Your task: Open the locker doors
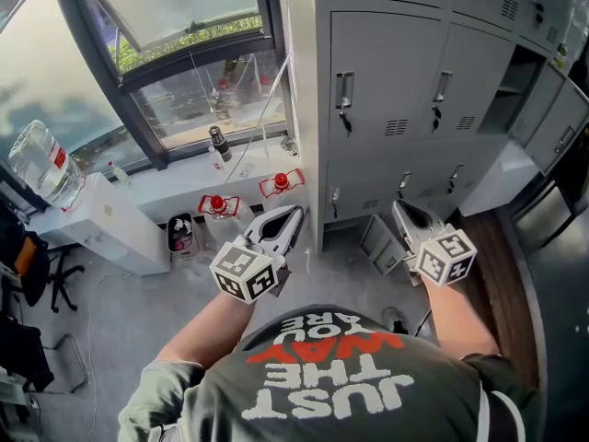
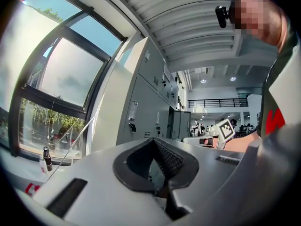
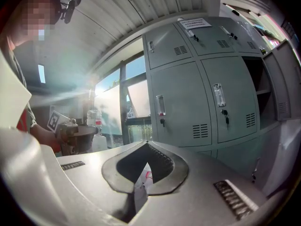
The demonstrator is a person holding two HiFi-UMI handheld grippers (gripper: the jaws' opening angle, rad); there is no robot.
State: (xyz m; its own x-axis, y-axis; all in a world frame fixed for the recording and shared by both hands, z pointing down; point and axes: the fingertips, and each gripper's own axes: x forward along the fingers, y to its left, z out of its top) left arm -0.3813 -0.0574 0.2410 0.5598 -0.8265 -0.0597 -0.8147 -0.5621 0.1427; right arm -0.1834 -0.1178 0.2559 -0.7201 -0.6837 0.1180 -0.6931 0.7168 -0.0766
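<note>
Two middle-row locker doors stand shut at the upper right of the head view, at the window end of the grey bank. Each has an upright handle with a key hanging under it. The compartment next along is already open, so the job looks at most partly done. You are in the approach: neither tool touches the lockers, and both hang well short of them. Your left gripper has its jaws together on nothing, and your right gripper is likewise pinched closed and empty. I judge that the next move calls for bringing one gripper up to a handle, parting its jaws enough to take the handle or hook the door's edge, then pulling along the hinge's arc. As for writing, your T-shirt reads "JUST THE WAY YOU ARE", upside down to the head camera. A paper notice on a top locker is too small to read, and the red label on the water bottle by the window cannot be made out either.
</note>
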